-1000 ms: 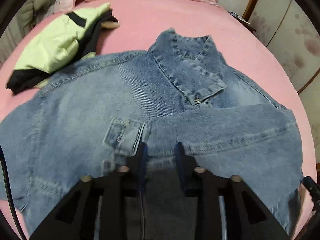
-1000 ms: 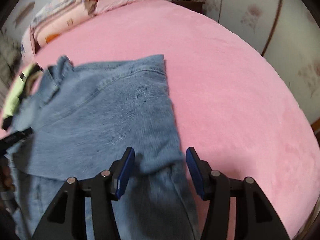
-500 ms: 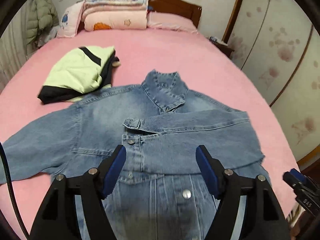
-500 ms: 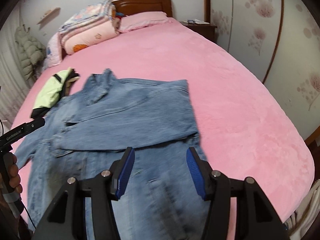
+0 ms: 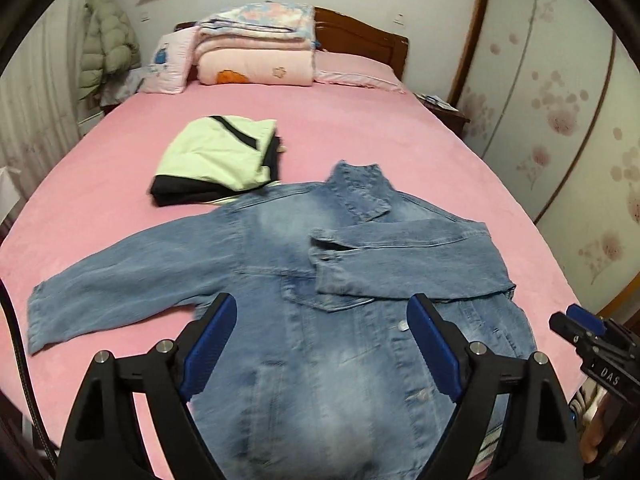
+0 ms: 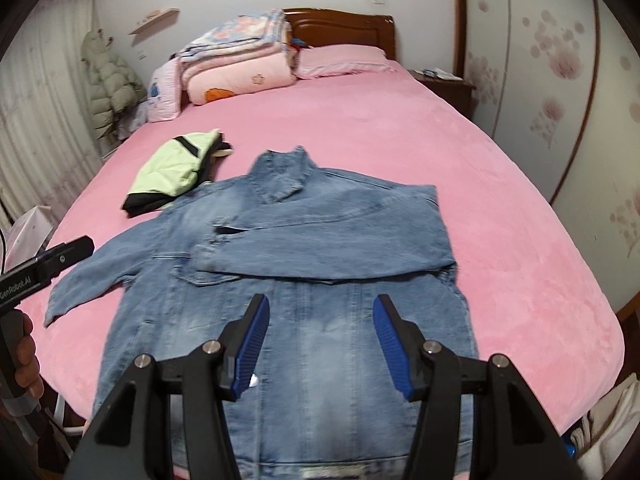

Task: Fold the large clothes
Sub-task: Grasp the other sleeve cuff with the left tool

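A blue denim jacket (image 5: pixel 340 320) (image 6: pixel 320 264) lies front up on the pink bed. Its right sleeve (image 5: pixel 408 260) (image 6: pixel 328 240) is folded across the chest. The left sleeve (image 5: pixel 120 284) (image 6: pixel 92 276) stretches out flat to the left. My left gripper (image 5: pixel 322 336) hovers above the jacket's lower front, its jaws still opening, with nothing between them. My right gripper (image 6: pixel 320 334) also hangs above the lower front, open and holding nothing. The right gripper's tip (image 5: pixel 592 336) shows at the right edge of the left wrist view, and the left gripper (image 6: pixel 48 264) at the left edge of the right wrist view.
A folded pale green and black garment (image 5: pixel 216 160) (image 6: pixel 172 172) lies beyond the jacket's left shoulder. Folded quilts and pillows (image 5: pixel 256 52) (image 6: pixel 236 64) are stacked at the wooden headboard. A nightstand (image 6: pixel 444 84) stands at the right. The pink bed (image 5: pixel 360 128) spreads around the jacket.
Both grippers have risen and pulled back from the jacket. The left gripper let go of the folded sleeve's cuff and opened wide. The sleeve now lies across the chest.
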